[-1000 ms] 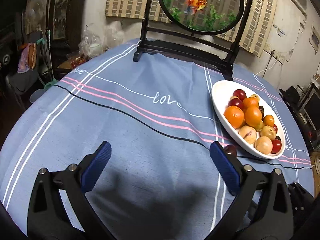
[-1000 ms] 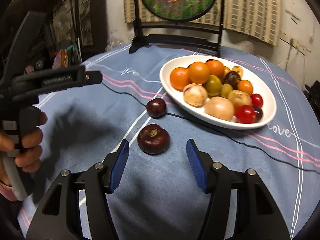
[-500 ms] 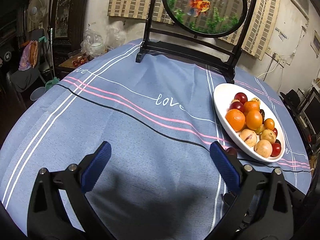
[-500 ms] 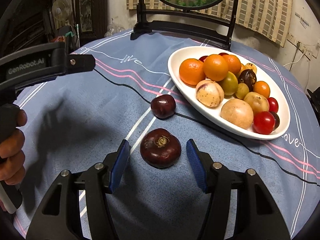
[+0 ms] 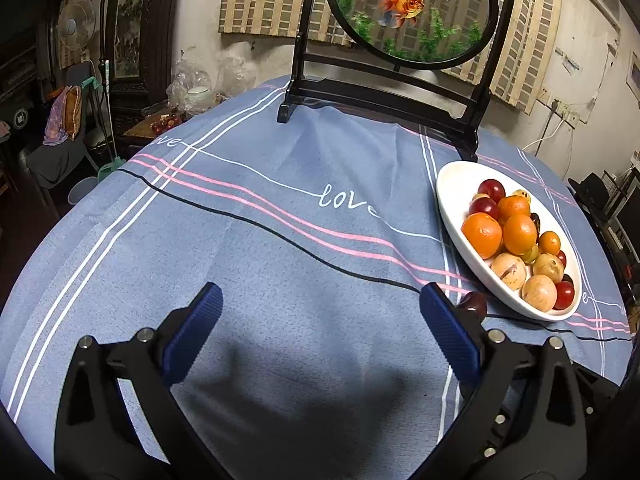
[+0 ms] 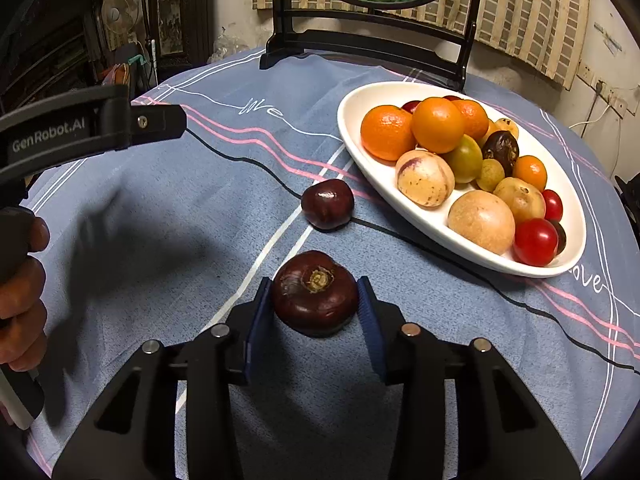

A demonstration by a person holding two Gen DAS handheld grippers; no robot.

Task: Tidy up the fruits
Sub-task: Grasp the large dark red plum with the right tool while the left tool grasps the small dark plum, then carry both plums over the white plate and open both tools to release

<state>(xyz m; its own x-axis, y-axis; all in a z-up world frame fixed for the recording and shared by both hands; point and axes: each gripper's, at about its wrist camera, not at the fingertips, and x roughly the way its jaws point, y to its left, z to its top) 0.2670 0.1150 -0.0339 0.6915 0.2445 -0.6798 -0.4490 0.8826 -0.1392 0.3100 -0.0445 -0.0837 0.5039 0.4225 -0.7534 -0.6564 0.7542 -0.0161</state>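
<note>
Since a moment ago your right gripper (image 6: pixel 316 308) has closed around the dark water chestnut (image 6: pixel 315 293) beside the white plate (image 6: pixel 432 220), ready to lift; your left gripper (image 5: pixel 320 320) hovers wide apart.

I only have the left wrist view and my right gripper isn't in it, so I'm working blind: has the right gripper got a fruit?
Observer: Yes. The right gripper has its pads against both sides of the nearer dark fruit, which rests on the tablecloth, not yet lifted.
Operator: I see one dark fruit peeking past my left gripper's finger. Same one?
Observer: No. That is the second dark fruit, lying free farther on, close beside the white plate and apart from the gripped one.
Operator: How does the gripped one sit?
Observer: Stem scar facing up, flattened shape, pads on its flanks.
</note>
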